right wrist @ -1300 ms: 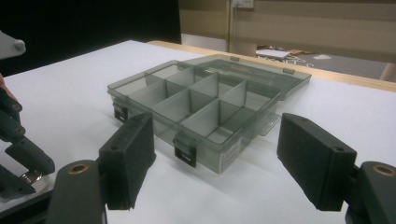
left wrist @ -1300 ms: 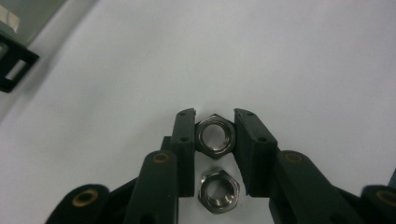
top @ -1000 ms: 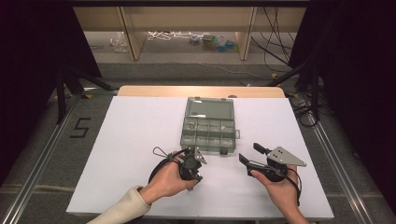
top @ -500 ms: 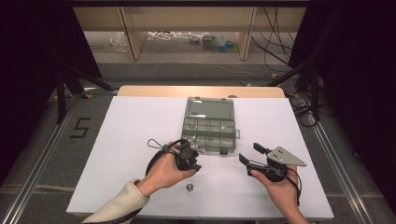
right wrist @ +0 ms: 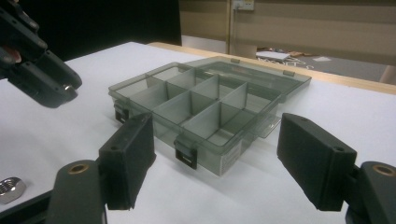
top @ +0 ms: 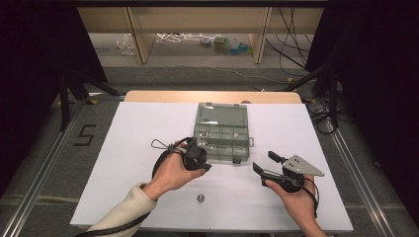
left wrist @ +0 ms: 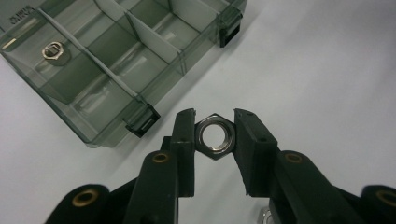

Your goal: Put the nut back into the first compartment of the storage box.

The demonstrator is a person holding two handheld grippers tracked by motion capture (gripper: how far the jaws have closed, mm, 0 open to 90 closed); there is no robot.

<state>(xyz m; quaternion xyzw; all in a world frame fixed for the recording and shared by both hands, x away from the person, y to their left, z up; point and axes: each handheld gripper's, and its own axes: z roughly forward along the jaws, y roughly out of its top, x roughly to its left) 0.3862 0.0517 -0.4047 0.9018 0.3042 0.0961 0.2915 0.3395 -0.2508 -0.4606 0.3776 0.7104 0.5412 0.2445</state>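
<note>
- Left gripper view: my left gripper pinches a hex nut by opposite flats; small, rigid, slick steel.
- Organizer box lies just ahead-left.
- My right gripper gapes wide, empty.

High view: my left hand covers most of my left gripper, so its jaws cannot be made out there. The box compartments are too small to tell contents. Left gripper view: a second nut is half hidden behind my jaw and cut by the bottom edge. Right gripper view: a nut is cut by the left edge.
</note>
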